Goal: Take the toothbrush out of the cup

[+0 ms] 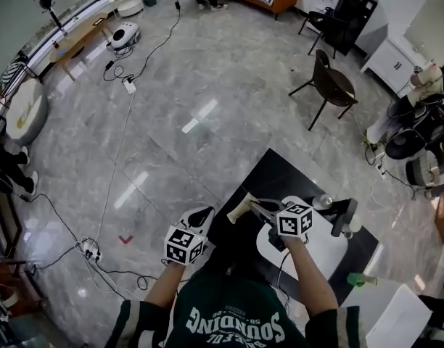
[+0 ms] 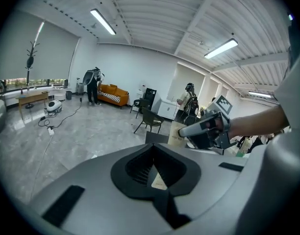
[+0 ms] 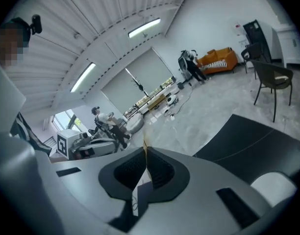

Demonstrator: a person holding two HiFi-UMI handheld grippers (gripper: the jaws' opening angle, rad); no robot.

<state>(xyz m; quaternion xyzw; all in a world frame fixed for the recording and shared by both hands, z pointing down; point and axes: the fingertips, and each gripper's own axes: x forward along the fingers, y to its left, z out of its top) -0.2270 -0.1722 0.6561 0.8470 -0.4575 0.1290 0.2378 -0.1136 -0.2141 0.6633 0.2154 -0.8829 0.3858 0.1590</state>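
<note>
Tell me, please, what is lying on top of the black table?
A white mat, a beige bag at the edge and a small cup; the right gripper and forearm hide part of the mat.

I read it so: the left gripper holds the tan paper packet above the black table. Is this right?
Not quite. It is the right gripper that holds the tan paper packet above the black table, with its jaws shut on it. The left gripper view shows this: it looks across at the right gripper with the packet at its jaws.
</note>
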